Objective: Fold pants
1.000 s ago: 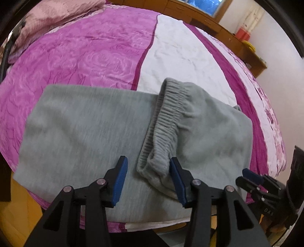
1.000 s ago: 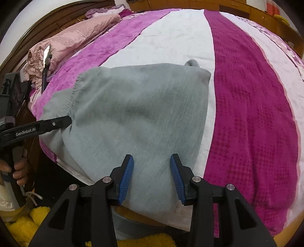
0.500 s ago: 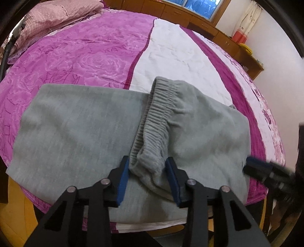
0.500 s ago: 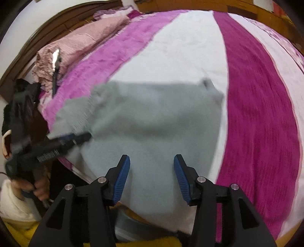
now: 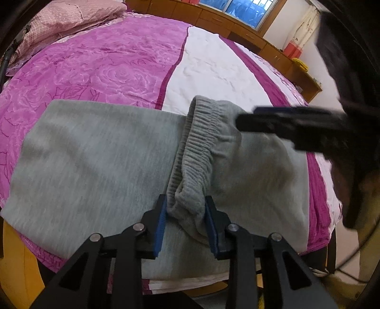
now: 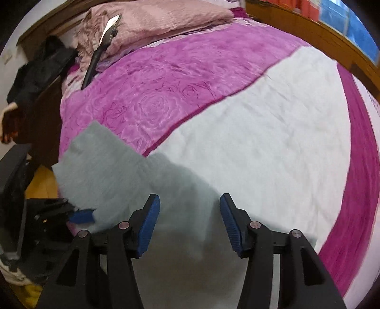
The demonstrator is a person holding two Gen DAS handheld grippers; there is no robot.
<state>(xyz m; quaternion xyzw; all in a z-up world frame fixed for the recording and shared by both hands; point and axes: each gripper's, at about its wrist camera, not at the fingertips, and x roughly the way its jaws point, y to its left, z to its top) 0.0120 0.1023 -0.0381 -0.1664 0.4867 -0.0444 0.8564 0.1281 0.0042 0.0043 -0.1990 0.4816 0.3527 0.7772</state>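
Note:
Grey sweatpants [image 5: 95, 161] lie folded on the near edge of the bed, with the ribbed waistband [image 5: 194, 142] running toward me. My left gripper [image 5: 185, 218] has its blue pads closed against the near end of the waistband. My right gripper [image 6: 188, 218] is open and empty, hovering over the far part of the pants [image 6: 114, 171]. It shows blurred in the left wrist view [image 5: 285, 123], above the waistband's far end. The left gripper [image 6: 80, 216] shows at the lower left of the right wrist view.
The bed has a magenta and white quilt [image 5: 114, 61]. A pink pillow [image 6: 152, 21] and a dark rod-like object [image 6: 95, 59] lie near the headboard. Wooden cabinets [image 5: 237, 26] run along the far wall. Dark clothing [image 6: 40, 66] hangs at the left.
My left gripper has closed on the near end of the waistband. My right gripper has swung from the right edge of the pants up and over toward the waistband's far end.

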